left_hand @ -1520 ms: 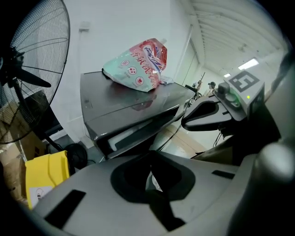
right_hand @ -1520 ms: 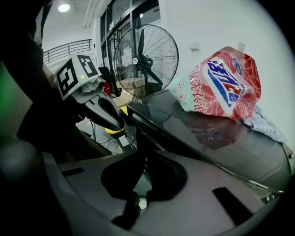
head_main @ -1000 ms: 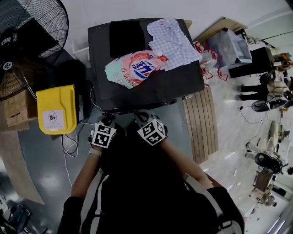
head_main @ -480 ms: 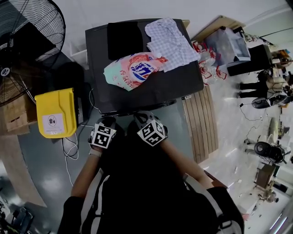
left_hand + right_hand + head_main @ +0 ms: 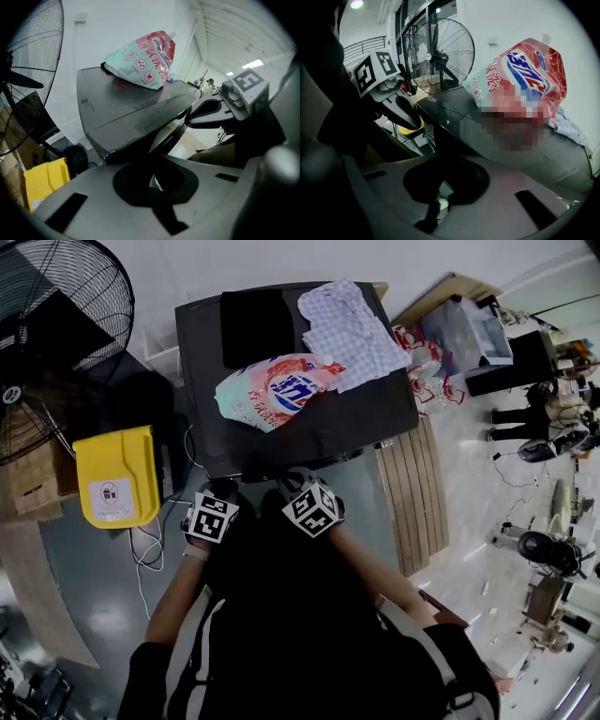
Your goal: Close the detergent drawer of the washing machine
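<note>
In the head view, the washing machine is a big dark box with a smooth, shiny, flat top; on that top lie a soft pink and green detergent pouch, a crumpled checked cloth and a flat black cloth; the left gripper and the right gripper sit side by side, just at the near edge of the top; the machine's front face is hidden under that edge, so the detergent drawer cannot be seen here; on the grey floor to the left are a yellow plastic box and a big round wire fan; to the right is a board of pale wooden slats. The left gripper view looks up along the hard front edge of the top, so the pouch looks puffy and tall; this gripper's dark jaws are pressed together with nothing between them; the right gripper shows close by at the side. The right gripper view shows its jaws pressed together too, holding nothing; through a small gap below them is a little pale round thing that no other view shows; I cannot tell what it is; neither gripper view shows the drawer.
</note>
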A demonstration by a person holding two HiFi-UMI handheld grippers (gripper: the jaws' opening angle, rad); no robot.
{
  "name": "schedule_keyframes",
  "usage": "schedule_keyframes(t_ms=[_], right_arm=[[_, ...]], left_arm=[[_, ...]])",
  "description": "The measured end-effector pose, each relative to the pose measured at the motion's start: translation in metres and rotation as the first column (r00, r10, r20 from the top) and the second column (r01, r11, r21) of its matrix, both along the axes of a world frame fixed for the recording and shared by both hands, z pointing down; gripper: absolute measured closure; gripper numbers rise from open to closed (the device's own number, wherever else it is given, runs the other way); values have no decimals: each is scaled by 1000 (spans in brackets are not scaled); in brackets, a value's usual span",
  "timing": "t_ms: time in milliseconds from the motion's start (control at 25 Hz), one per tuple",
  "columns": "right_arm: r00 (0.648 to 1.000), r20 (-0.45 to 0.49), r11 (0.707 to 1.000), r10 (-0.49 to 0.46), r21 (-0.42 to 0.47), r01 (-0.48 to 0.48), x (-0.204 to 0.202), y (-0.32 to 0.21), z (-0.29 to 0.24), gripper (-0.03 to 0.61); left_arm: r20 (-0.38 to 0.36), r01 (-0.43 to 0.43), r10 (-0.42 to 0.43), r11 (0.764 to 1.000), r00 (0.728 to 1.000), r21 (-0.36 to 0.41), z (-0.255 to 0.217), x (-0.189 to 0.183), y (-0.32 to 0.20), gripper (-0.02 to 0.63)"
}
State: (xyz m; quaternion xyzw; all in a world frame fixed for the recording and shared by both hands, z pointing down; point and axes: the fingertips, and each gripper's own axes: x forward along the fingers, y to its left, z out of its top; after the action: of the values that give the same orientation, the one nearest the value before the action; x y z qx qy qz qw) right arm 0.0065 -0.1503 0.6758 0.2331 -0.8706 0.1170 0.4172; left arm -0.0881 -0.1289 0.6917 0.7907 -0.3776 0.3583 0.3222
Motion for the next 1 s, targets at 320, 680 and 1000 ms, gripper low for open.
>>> schedule_keyframes(t_ms=[320, 680, 1000], right_arm=[[998, 43, 999, 51, -9, -51, -2, -2, -5, 563], [970, 159, 982, 183, -73, -173, 10, -7, -45, 563], [925, 281, 967, 256, -55, -250, 21, -18, -107, 563]], left_arm=[[-1, 7, -7, 1000, 1000, 26, -4, -3, -1, 603], [-67, -27, 31, 998, 997, 59, -38, 11, -4, 603], [-204, 49, -8, 979, 979, 197, -112, 12, -35, 603]])
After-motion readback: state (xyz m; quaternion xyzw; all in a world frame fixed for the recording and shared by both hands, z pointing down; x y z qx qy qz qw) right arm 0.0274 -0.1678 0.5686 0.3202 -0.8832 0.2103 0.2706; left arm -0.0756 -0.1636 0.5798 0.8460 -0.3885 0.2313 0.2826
